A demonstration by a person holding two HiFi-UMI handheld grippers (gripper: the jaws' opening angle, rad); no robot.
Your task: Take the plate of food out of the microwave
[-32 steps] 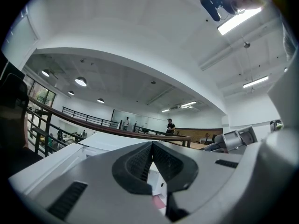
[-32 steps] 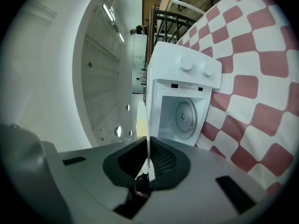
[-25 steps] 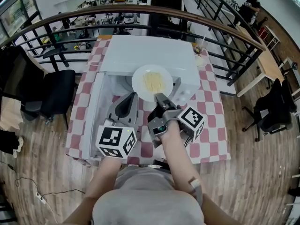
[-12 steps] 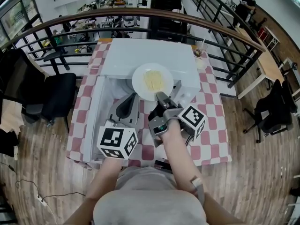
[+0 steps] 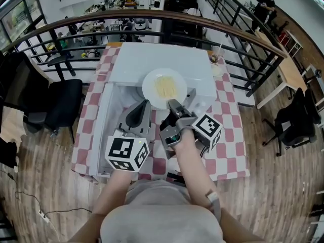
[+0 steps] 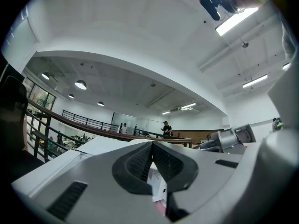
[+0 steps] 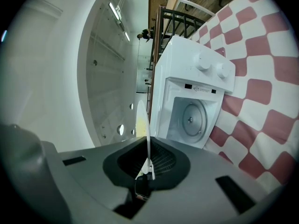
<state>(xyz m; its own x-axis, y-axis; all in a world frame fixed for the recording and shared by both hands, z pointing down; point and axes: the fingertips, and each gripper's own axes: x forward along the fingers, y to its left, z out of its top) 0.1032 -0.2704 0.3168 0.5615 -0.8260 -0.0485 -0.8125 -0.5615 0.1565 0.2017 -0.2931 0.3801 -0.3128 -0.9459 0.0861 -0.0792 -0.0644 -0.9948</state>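
1. The right claw (image 5: 173, 104) is clamped on the near rim of the plate (image 5: 152, 91), which is held outside the open microwave (image 5: 152, 59). A one-edge pinch could let it droop.
2. The noodles (image 5: 165, 87) might slide onto the checkered tabletop (image 5: 228, 135).
3. The left claw (image 5: 140, 108), closed and empty, offers no support.

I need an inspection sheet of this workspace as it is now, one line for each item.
Surface: checked tablecloth, bearing a white microwave with door open.
Job's things: plate of noodles outside the cavity, held by its rim.
Clutter: cup with straw beside the microwave.
Grippers: right gripper shut on plate; left gripper shut, empty.
Cables: cable on the floor, left.
Surroundings: railing, black chair, person far off.
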